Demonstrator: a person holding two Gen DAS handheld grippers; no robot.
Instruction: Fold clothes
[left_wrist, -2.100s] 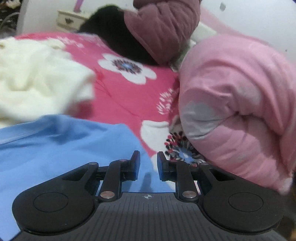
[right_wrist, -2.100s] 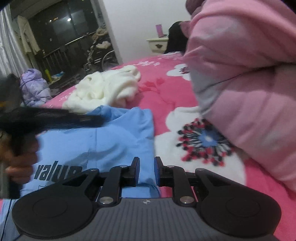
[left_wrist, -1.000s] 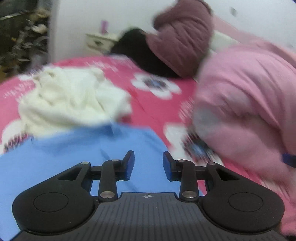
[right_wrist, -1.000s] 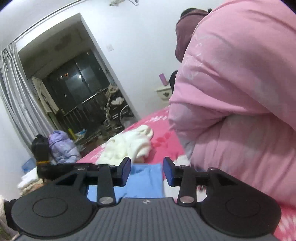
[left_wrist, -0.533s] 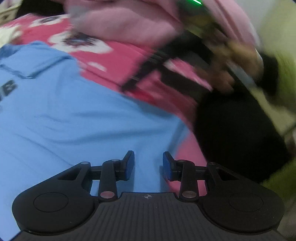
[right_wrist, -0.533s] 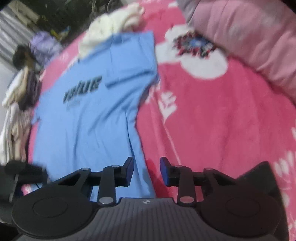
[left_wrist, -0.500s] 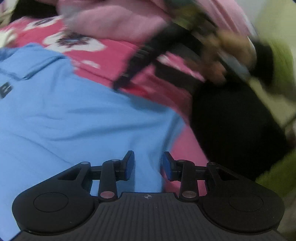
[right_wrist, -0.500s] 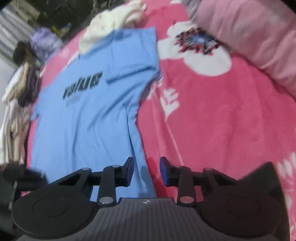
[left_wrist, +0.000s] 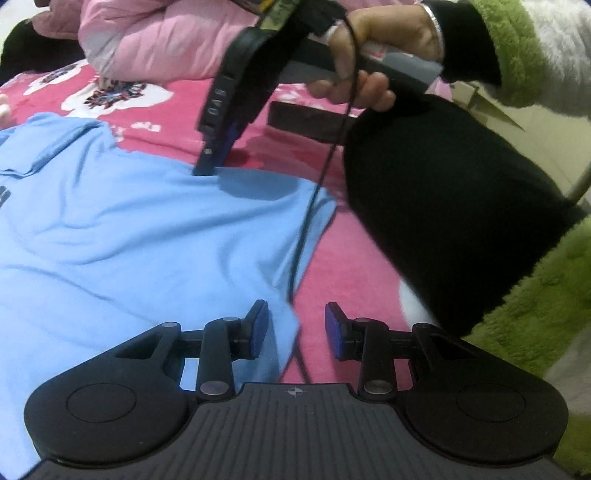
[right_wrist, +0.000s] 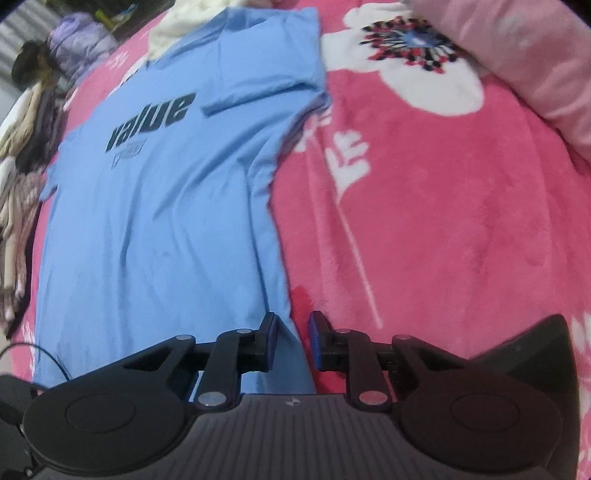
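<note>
**Both claws down at the shirt's hem**

Both claws have dropped from looking across the room to pointing down at the blue T-shirt (right_wrist: 155, 206), spread flat, print up, on the bed (right_wrist: 424, 221) along its near edge. Right claw (right_wrist: 291, 341) has just been closing; its narrow jaws straddle the hem edge, not yet pinching. Left claw (left_wrist: 295, 328) stands partly open over the hem corner. Thin, limp, light cloth: likely best pinched at hem corners.

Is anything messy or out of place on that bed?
Mostly tidy: the blue T-shirt lies flat on the pink blanket. A cream garment sits crumpled by its collar, and more clothes are heaped at the bed's edge.
</note>
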